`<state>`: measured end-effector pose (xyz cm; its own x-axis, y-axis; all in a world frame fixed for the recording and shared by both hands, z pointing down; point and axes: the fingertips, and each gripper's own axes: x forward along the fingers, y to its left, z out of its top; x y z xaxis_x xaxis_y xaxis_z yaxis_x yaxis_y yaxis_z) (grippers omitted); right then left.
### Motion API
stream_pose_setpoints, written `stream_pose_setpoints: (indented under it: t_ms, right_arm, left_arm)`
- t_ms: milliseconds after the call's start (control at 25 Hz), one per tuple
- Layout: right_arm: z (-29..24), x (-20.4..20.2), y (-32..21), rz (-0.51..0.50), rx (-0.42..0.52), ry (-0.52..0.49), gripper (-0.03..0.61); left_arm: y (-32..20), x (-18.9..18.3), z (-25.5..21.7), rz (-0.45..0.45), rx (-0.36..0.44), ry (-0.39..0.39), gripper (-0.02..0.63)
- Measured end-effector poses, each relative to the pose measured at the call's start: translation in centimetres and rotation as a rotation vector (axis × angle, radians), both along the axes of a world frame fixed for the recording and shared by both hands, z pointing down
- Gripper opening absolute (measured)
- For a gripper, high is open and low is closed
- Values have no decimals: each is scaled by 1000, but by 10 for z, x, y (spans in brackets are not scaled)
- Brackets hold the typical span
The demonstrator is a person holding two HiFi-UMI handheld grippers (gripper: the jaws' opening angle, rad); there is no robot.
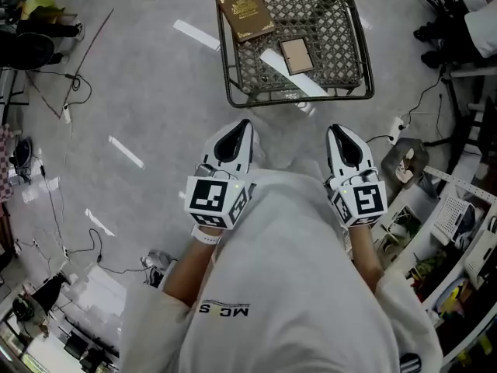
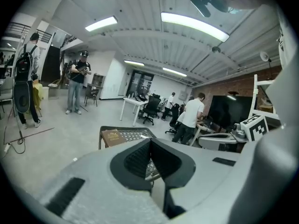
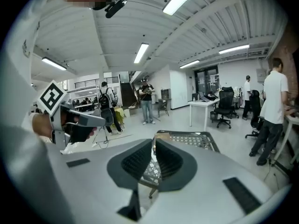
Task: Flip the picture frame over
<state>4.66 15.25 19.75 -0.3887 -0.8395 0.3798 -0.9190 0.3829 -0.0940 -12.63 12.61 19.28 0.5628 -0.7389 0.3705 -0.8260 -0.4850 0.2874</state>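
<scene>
Grey polished concrete floor lies under the work area, with pale strips of ceiling light reflected on it.

Item 1, tools. I hold both close against my white smock. My left gripper has its jaws pressed together at the tips, and its own view shows nothing between the black ribbed pads. My right gripper is likewise closed and empty, with its pads meeting at the tip. The two sit side by side, well apart, both aimed toward twelve o'clock.

Item 2, work surface. A black wire mesh table with a raised rim stands at twelve o'clock from the grippers, apart from both.

Item 3, task object. The picture frame lies flat on the mesh, near the middle of the table and slightly toward three o'clock. It is small, with a tan centre and pale border. I cannot tell which face is up. Neither gripper touches it.

Item 4, other contents. A brown cover with gold ornament lies flat at ten o'clock from the frame, by the table's far left corner.

Item 5, surroundings. Cables trail across the floor at nine o'clock, and cluttered shelving stands at three o'clock.
</scene>
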Motion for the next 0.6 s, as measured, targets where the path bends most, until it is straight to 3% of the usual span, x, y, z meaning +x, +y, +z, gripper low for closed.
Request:
stream_pose_setpoints:
  t_ms: [280,600]
  right_arm:
    - [-13,-1,-82,-10,22,-38,20]
    - [6,9,-123,-60,-46,-67,25]
  left_arm:
    - [-52,10,0,-3,-17,2,21]
    - [-81,33,5,-34,-45,-19,21]
